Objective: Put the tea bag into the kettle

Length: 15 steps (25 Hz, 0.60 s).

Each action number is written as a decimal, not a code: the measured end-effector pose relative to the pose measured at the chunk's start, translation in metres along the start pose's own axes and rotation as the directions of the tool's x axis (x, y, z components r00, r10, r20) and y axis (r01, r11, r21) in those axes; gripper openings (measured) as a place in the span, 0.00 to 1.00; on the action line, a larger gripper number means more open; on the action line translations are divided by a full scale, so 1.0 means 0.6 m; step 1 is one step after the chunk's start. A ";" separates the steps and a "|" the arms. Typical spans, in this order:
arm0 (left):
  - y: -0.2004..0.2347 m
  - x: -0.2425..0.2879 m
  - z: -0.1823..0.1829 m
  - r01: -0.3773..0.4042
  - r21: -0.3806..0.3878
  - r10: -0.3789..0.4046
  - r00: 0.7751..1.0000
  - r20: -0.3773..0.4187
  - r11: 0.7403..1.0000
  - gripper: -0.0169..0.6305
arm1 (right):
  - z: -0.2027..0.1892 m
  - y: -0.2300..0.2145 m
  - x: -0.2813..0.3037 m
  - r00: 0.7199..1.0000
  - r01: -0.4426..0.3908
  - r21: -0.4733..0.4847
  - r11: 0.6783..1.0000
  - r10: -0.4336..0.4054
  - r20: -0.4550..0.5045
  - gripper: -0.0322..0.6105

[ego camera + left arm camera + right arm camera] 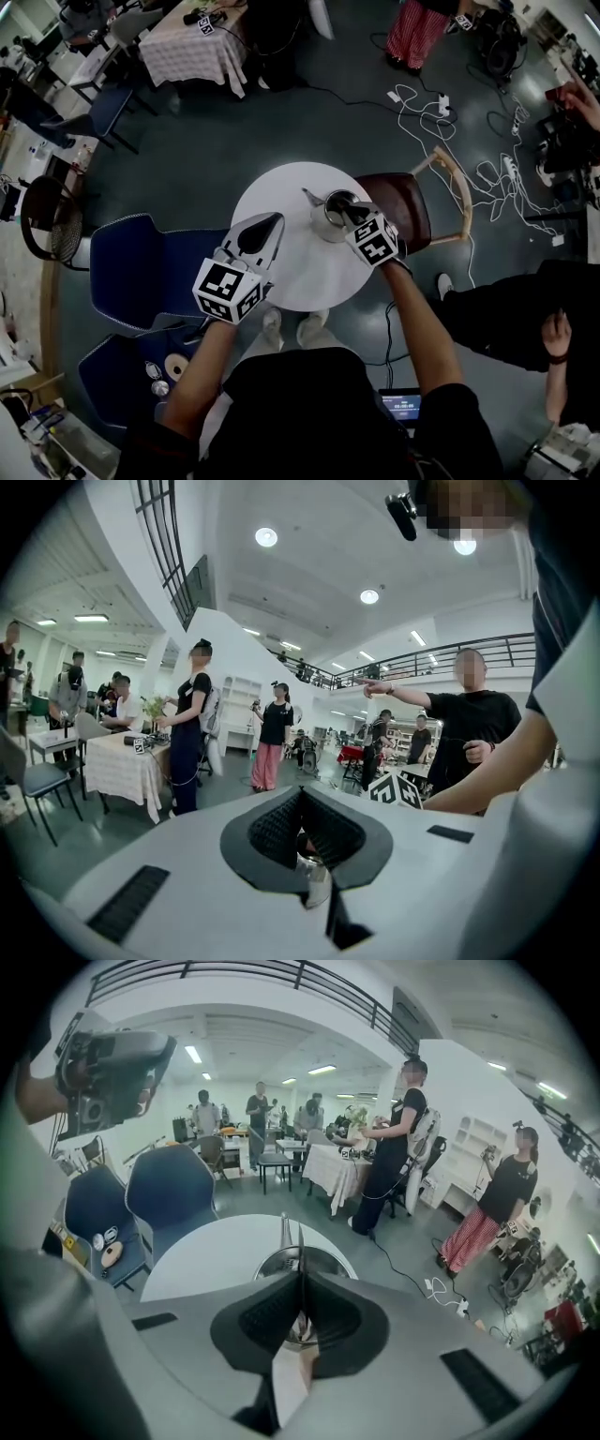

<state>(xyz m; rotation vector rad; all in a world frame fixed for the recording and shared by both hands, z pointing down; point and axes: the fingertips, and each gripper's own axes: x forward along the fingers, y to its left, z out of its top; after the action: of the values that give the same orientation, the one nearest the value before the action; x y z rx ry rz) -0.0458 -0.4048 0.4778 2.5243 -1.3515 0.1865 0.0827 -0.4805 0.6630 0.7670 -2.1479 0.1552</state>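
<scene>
Indoors, a kettle [328,223] tops the white table [302,274].

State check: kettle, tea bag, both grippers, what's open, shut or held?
Silver metal kettle: upright on round white table, mouth uncovered.
Pale paper tea bag: pinched by right gripper above kettle mouth.
Right gripper: fingers shut on tea bag.
Left gripper: fingers shut on small shiny metal piece, beside the kettle.
</scene>
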 end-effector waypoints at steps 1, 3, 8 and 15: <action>0.000 -0.001 -0.001 -0.003 -0.002 0.003 1.000 -0.002 1.000 0.05 | -0.001 0.000 0.002 1.000 -0.002 -0.002 1.000 0.002 -0.002 0.10; -0.001 -0.002 -0.005 -0.007 -0.003 0.007 1.000 -0.005 1.000 0.05 | -0.005 0.001 0.008 1.000 -0.007 -0.001 1.000 0.007 -0.009 0.10; 0.003 -0.003 -0.013 -0.019 -0.012 0.019 1.000 -0.008 1.000 0.05 | -0.013 -0.003 0.023 0.999 0.014 -0.004 1.000 -0.014 -0.036 0.10; 0.003 -0.007 -0.011 -0.022 -0.026 0.022 1.000 0.000 0.999 0.05 | -0.016 0.001 0.025 0.999 0.004 0.020 1.000 -0.003 -0.035 0.11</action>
<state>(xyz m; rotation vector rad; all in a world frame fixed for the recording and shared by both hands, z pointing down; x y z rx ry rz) -0.0496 -0.4008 0.4833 2.4890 -1.3733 0.1717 0.0817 -0.4836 0.6804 0.7740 -2.1142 0.1872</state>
